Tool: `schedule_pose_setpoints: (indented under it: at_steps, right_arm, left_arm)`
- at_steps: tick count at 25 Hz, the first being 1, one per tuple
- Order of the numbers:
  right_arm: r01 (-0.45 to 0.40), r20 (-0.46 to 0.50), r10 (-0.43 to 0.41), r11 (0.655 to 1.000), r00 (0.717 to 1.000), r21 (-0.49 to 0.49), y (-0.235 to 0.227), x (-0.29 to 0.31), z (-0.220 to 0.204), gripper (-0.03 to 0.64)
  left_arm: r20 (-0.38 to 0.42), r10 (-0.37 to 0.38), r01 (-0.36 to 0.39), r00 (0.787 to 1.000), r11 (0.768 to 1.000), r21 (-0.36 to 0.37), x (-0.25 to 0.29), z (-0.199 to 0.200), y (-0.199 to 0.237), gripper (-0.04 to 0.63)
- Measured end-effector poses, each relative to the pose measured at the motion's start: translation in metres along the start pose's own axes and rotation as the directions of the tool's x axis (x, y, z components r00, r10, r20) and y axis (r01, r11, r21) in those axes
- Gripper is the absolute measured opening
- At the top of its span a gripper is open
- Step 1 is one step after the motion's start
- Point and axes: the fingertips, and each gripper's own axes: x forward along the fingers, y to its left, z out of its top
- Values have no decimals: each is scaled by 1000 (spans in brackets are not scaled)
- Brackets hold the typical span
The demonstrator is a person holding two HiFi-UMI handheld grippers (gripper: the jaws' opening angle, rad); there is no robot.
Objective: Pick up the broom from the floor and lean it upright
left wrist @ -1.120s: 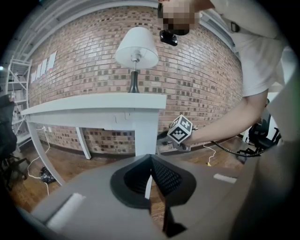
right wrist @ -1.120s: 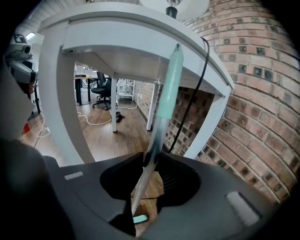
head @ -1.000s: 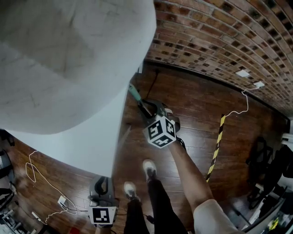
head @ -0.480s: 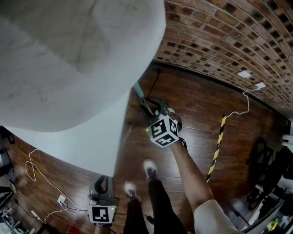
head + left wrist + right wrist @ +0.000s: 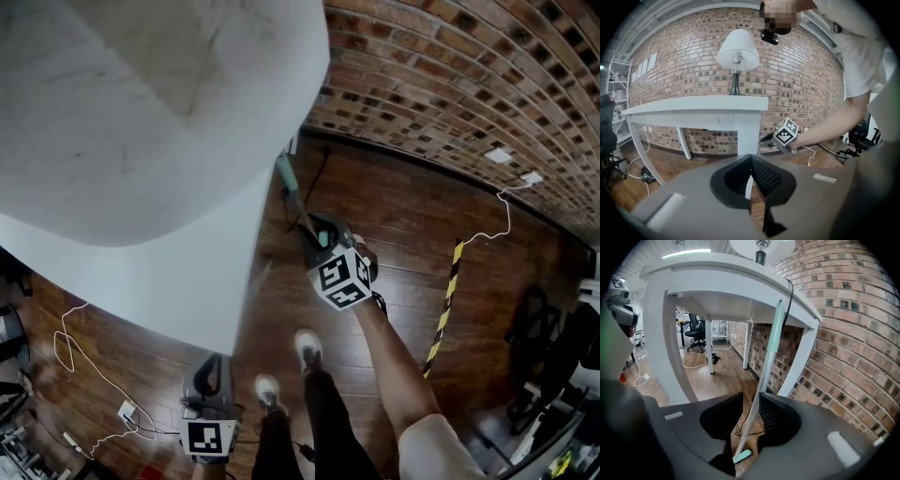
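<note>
Far left, a white cable (image 5: 70, 352) loops loose on the wood floor (image 5: 412, 234). Near it the left gripper (image 5: 751, 161) hangs low by the person's shoes (image 5: 305, 345), jaws together and nothing in them, taking no part. Above is the white table (image 5: 141, 141), its top overhanging a leg (image 5: 658, 357). The broom (image 5: 761, 390) stands nearly upright: its teal upper grip touches the table's edge, its lower end rests on the floor, and a black cord (image 5: 788, 301) hangs just behind. The right gripper (image 5: 317, 230) sits around the broom's handle with jaws apart and closing. The handle lies against one pad, with a gap to the other. To the right a yellow-and-black strip (image 5: 445, 300) crosses the floor, and beyond it is the brick wall (image 5: 469, 66). Risks, as judged: the lean rests on a small contact at the table's edge. A lopsided squeeze or a sideways pull on withdrawal could slide the grip along that edge and drop the broom. The lower end could also skid on the smooth boards, and the cord could snag the handle. Clearances: tight between the table's leg and the wall. There is open floor to the right as far as the strip, and the way back toward the person looks the freest.
</note>
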Motion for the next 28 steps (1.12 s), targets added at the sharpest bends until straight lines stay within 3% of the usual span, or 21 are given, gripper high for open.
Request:
schedule_pose_setpoints:
  at_steps: [4,8,16,22,28]
  right_arm:
    - [21,17,-21,999,1000,25,-5,-3,2,118]
    - [67,40,-68,998,997,21,-8,-18,8,14]
    - [117,119,-124,991,985,63,0,-75,39,12]
    - [170,172,-191,977,967,126,6,-138,71,12]
    - [232,184,-257,962,949,145,14,-219,93,12]
  left_arm:
    - [0,3,-3,1000,1000,6,-2,-3,1,0]
    - [-10,5,-5,1000,1000,7,-4,-3,0,0]
    - [57,-6,5,998,1000,20,-19,27,-1,0]
    - [148,-14,6,989,998,57,-41,69,1,0]
    - [275,-62,48,959,997,59,-75,126,-3,0]
